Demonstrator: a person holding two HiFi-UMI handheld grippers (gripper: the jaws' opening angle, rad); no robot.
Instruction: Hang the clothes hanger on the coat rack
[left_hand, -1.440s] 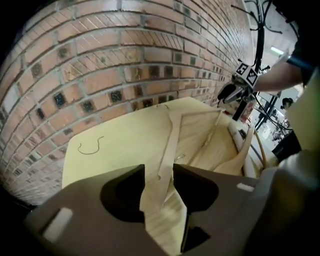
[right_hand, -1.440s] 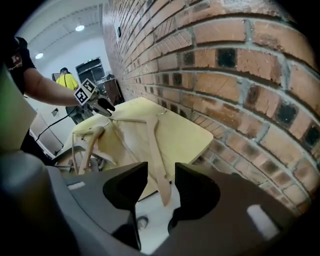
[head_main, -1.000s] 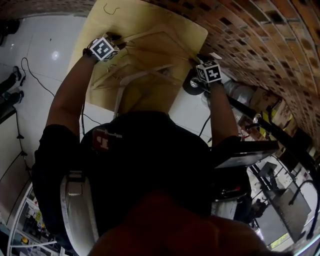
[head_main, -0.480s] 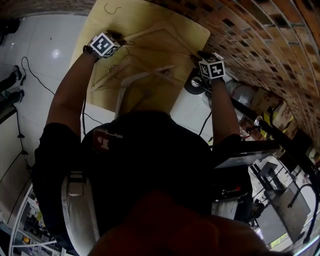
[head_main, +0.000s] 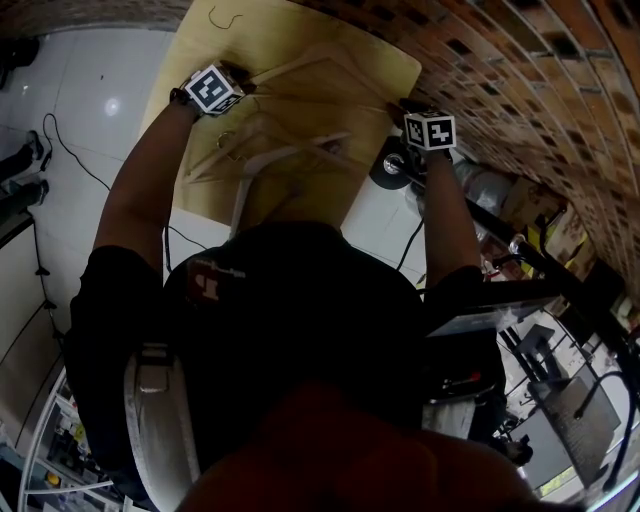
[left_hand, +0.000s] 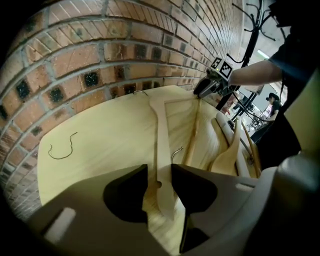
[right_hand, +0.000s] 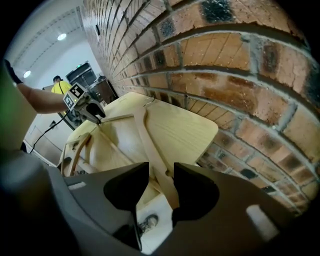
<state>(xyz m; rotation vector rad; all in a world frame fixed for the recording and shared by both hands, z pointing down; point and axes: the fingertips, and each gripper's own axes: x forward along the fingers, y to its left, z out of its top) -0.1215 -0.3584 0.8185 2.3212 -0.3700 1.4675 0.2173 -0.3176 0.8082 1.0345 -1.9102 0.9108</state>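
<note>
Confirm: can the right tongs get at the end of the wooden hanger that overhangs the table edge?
Likely yes. That end of the hanger already lies between the right tongs, whose jaws are closing on it, and nothing else stands between them.

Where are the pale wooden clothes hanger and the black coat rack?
Pale wooden clothes hanger (left_hand: 162, 145): left gripper view, on its arm.
Black coat rack (left_hand: 255, 32): left gripper view, on its pole.
</note>
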